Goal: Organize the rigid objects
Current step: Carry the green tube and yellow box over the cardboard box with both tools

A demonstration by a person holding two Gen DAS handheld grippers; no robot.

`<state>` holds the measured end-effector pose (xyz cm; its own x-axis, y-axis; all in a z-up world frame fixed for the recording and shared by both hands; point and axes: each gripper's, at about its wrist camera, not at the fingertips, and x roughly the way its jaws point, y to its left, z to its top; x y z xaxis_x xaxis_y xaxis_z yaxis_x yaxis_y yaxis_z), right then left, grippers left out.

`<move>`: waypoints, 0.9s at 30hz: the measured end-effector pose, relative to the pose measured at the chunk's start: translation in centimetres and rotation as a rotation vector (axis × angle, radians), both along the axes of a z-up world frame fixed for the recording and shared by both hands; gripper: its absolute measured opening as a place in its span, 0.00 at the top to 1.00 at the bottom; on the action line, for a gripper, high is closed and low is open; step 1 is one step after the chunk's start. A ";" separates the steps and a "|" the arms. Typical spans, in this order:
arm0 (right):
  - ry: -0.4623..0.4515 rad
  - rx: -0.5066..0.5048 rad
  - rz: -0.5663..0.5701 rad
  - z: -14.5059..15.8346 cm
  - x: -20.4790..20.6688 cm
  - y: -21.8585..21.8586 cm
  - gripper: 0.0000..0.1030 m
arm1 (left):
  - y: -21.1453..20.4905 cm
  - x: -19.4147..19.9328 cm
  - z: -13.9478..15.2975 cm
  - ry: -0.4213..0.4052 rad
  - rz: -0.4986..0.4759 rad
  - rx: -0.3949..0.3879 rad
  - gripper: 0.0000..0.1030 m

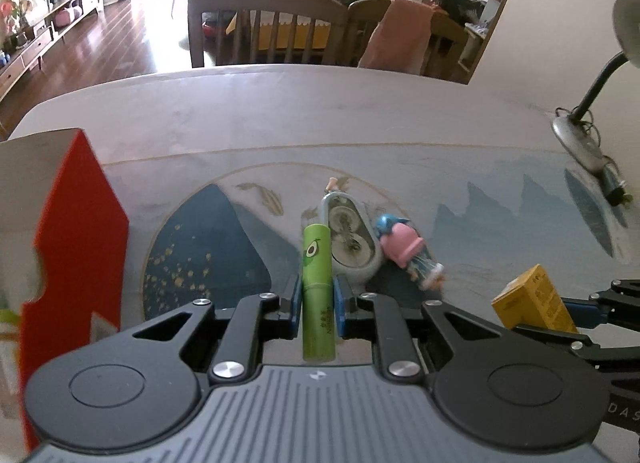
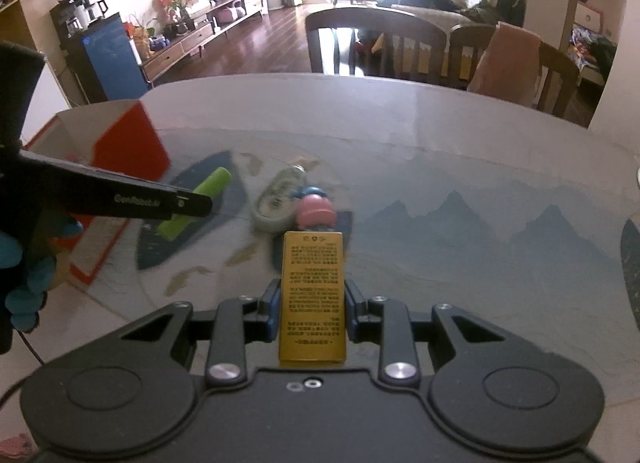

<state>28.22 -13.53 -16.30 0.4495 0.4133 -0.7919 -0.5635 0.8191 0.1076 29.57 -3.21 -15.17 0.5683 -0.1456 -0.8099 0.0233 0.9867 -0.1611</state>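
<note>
My left gripper (image 1: 317, 295) is shut on a green tube (image 1: 317, 291) and holds it above the table. The tube also shows in the right wrist view (image 2: 196, 203). My right gripper (image 2: 312, 303) is shut on a yellow box (image 2: 313, 295), which also shows at the right of the left wrist view (image 1: 534, 301). A grey oval correction-tape case (image 1: 352, 239) and a pink and blue doll figure (image 1: 404, 249) lie on the table just ahead of both grippers. An open red and white box (image 1: 76, 239) stands at the left.
The table (image 1: 320, 111) has a blue mountain-pattern cover. A desk lamp (image 1: 580, 135) stands at its far right. Wooden chairs (image 1: 272, 29) stand behind the far edge. The person's blue-gloved hand (image 2: 20, 275) is at the left in the right wrist view.
</note>
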 end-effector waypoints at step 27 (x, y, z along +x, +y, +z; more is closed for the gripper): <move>-0.138 0.029 0.107 8.6 -9.5 12.1 0.71 | 11.8 -10.0 9.2 -0.119 0.015 -0.024 0.84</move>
